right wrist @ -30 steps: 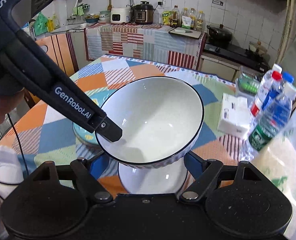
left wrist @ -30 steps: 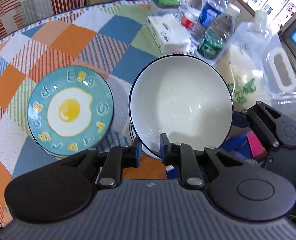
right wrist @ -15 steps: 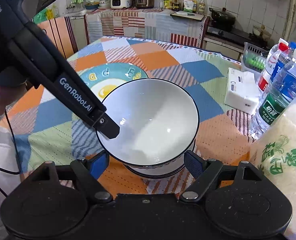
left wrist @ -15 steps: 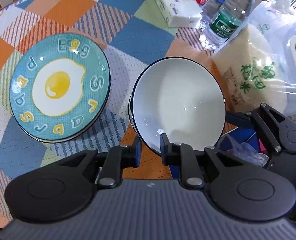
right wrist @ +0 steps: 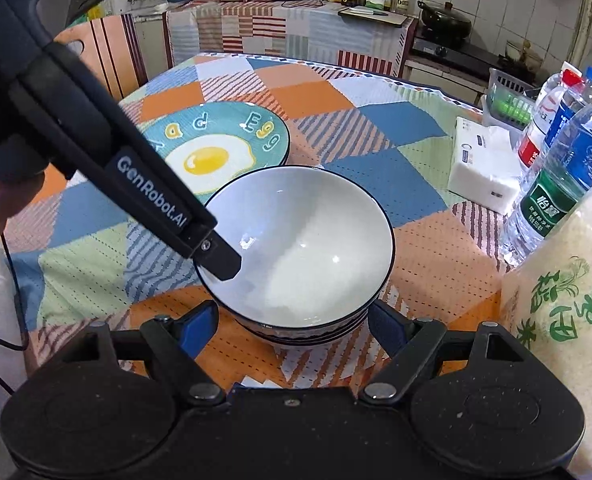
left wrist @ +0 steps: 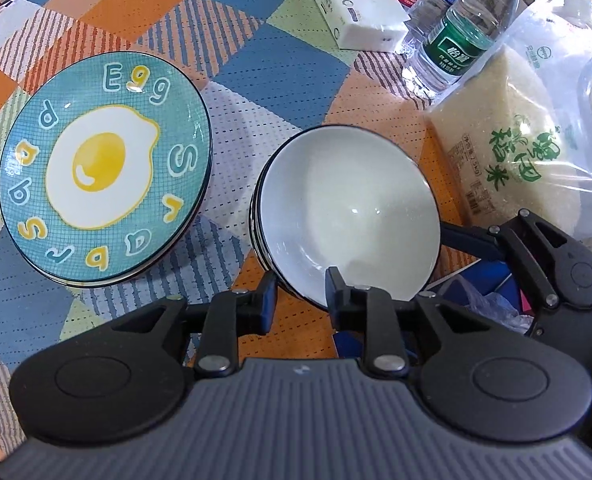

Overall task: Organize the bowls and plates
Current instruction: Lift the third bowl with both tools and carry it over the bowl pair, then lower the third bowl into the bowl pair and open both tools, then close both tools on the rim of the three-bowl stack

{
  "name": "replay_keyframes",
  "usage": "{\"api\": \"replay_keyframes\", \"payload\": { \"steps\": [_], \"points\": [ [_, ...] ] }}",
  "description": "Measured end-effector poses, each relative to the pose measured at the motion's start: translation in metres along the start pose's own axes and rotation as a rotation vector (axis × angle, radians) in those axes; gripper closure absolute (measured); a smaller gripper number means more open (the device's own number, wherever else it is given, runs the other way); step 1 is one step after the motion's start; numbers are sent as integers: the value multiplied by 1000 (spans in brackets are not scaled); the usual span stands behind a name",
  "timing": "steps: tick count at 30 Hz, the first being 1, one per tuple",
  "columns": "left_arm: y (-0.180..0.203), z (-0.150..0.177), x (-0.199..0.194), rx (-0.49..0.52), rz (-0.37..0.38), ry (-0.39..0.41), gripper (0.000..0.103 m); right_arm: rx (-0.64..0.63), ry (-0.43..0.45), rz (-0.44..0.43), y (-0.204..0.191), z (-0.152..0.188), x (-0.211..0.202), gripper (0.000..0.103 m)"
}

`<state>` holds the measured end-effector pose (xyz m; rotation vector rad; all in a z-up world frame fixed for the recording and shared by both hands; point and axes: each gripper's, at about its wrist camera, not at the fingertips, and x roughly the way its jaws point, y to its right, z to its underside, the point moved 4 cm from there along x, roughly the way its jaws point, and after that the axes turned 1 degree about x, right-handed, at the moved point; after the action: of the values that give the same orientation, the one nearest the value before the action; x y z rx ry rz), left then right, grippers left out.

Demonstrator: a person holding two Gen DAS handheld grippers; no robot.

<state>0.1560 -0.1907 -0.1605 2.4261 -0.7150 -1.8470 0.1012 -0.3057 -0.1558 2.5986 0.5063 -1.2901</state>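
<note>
Left tongs (left wrist: pixel 300 300) pinch the near rim of the white bowl (left wrist: pixel 348 216), one finger outside the wall and one inside, in the left wrist view; the bowl sits nested in a short stack of like bowls on the patchwork surface (left wrist: pixel 280 60), just right of the egg plate (left wrist: pixel 104 180), which tops its own low stack. A rice bag (left wrist: pixel 508 160), water bottles (left wrist: pixel 456 40) and a tissue pack (left wrist: pixel 360 20) crowd the far right. From the right wrist view, the right tongs (right wrist: pixel 294 328) stand wide, their blue pads either side of the bowl stack's base without touching it, while the left tongs' finger (right wrist: pixel 216 256) reaches in from the left over the bowl's rim. The bowl (right wrist: pixel 308 248) looks like glazed ceramic: stiff, fairly heavy for a rim pinch, slick and likely to chip if knocked against the bowls beneath. A rim hold seems the only place narrow enough for these fingers, and the bowl would tend to tip from it, so letting go gently once it is seated appears wise; the plate, flat and low, would probably need a grip at its raised edge
</note>
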Motion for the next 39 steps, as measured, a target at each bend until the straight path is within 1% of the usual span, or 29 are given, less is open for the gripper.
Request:
{"api": "replay_keyframes", "payload": {
  "steps": [3, 7, 14, 18, 22, 23, 24, 26, 28, 31, 32, 34, 37, 39],
  "points": [
    [1, 0, -3, 4, 6, 12, 78, -15, 6, 14, -2, 1, 0, 17],
    [4, 1, -11, 15, 11, 30, 77, -15, 11, 12, -2, 3, -1, 17],
    [5, 4, -29, 24, 46, 74, 77, -30, 38, -3, -4, 4, -17, 16],
    [5, 3, -37, 25, 52, 103, 77, -42, 44, -4, -5, 6, -25, 16],
    [7, 4, -37, 35, 46, 101, 78, -44, 50, -1, -4, 8, -29, 16],
    [7, 4, -37, 38, 40, 98, 80, -43, 51, 0, -3, 8, -29, 16],
    [7, 5, -36, 42, 34, 94, 81, -41, 53, 5, -2, 8, -30, 16],
    [5, 6, -36, 41, 22, 93, 81, -36, 62, 9, 0, 8, -31, 16],
    [0, 6, -38, 29, 25, 105, 81, -29, 68, -1, 2, 9, -33, 16],
    [-11, 7, -46, 18, 46, 145, 81, -28, 68, -10, 5, 10, -35, 14],
    [-14, 7, -48, 17, 50, 160, 80, -37, 66, -18, 5, 12, -35, 12],
    [-19, 8, -49, 16, 59, 187, 78, -49, 64, -23, 4, 17, -30, 12],
    [-25, 7, -43, 0, 82, 212, 74, -11, 40, -31, 5, 24, -13, 12],
    [-28, 7, -33, -10, 86, 208, 73, 23, 26, -29, 5, 28, 0, 12]
  ]
}}
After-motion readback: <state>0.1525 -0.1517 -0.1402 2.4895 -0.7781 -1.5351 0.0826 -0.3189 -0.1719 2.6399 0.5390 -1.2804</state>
